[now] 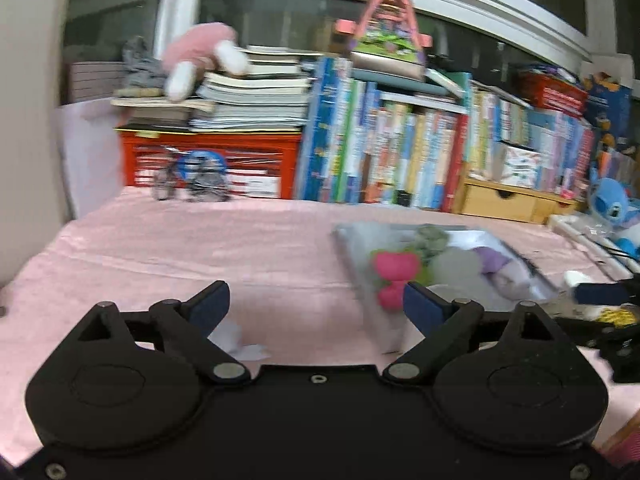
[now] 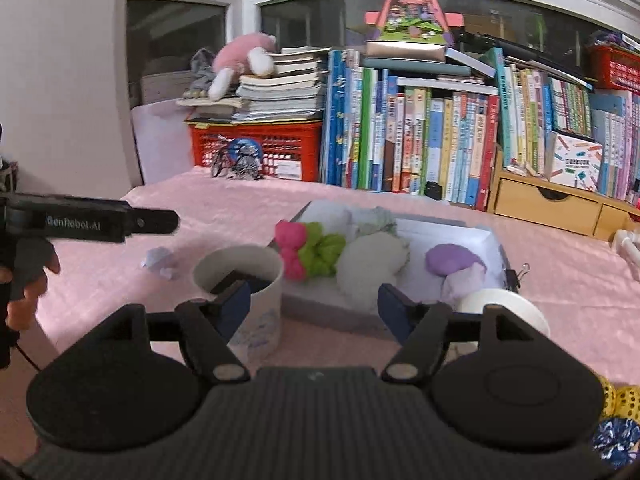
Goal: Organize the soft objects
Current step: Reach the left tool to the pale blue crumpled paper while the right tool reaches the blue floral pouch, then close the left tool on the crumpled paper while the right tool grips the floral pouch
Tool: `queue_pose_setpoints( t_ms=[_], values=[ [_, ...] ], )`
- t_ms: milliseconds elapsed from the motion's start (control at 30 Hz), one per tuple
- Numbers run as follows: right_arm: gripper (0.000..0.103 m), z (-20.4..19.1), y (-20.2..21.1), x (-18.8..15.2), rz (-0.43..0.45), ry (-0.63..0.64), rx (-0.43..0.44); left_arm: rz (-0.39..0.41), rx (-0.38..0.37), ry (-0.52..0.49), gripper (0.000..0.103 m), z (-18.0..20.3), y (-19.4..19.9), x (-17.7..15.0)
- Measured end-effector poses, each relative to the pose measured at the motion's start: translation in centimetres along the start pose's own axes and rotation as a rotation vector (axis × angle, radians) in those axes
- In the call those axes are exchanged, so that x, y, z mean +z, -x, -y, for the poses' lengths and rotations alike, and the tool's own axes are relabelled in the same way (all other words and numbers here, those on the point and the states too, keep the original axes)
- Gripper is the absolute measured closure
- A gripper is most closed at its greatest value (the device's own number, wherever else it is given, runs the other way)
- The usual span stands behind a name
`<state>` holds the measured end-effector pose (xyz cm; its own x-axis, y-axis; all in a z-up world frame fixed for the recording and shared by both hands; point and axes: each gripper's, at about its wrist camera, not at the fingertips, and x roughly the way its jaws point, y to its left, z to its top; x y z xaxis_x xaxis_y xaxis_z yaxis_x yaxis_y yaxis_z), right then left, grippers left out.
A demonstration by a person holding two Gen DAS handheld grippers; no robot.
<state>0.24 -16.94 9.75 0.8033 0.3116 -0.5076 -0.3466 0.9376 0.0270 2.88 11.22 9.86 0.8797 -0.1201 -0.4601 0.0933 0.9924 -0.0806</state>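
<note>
While both stand empty, soft toys (image 2: 320,252) lie beyond right gripper (image 2: 312,308).

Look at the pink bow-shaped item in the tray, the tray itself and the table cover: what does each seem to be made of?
Pink bow-shaped item: probably foam or soft plush; matte, rounded, puffy lobes.
Tray: likely plastic; smooth, pale grey, thin rigid rim.
Table cover: fabric, possibly fleece or velvet; pink, soft sheen, faint wrinkles.
</note>
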Motion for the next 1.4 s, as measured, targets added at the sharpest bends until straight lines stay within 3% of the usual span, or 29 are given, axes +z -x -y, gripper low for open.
queue_pose_setpoints(
  t_ms=[267, 567, 733, 867, 900, 1100, 1400],
  values=[
    [0.021, -0.1, 1.1, -2.2, 0.011, -0.022, -0.096, -0.065, 0.143, 0.043, 0.01, -3.3, -3.0, -3.8],
    [0.021, 3.2, 4.0, -6.0, 0.025, -0.061, -0.373, -0.039, 0.227, -0.012, 0.012, -3.0, -7.5, -5.2],
    [0.021, 6.5, 5.2, -8.3, -0.017, -0.134, -0.579, -0.06, 0.208, 0.016, 0.024, -3.1, -8.9, -5.0],
    [0.021, 8.8, 5.7, -9.9, -0.062, -0.18, -0.692, -0.094, 0.201, 0.036, 0.049, -3.5, -9.6, -5.1],
    [0.021, 9.2, 5.8, -10.2, -0.068, -0.191, -0.71, -0.097, 0.203, 0.037, 0.056, -3.5, -9.7, -5.1],
    [0.016, 10.2, 6.1, -11.7, -0.088, -0.197, -0.748, -0.081, 0.222, -0.017, 0.069, -2.7, -9.3, -5.4],
    [0.016, 11.9, 4.6, -12.6, -0.136, -0.218, -0.762, -0.072, 0.204, -0.051, 0.076, -1.5, -8.0, -5.4]
  ],
)
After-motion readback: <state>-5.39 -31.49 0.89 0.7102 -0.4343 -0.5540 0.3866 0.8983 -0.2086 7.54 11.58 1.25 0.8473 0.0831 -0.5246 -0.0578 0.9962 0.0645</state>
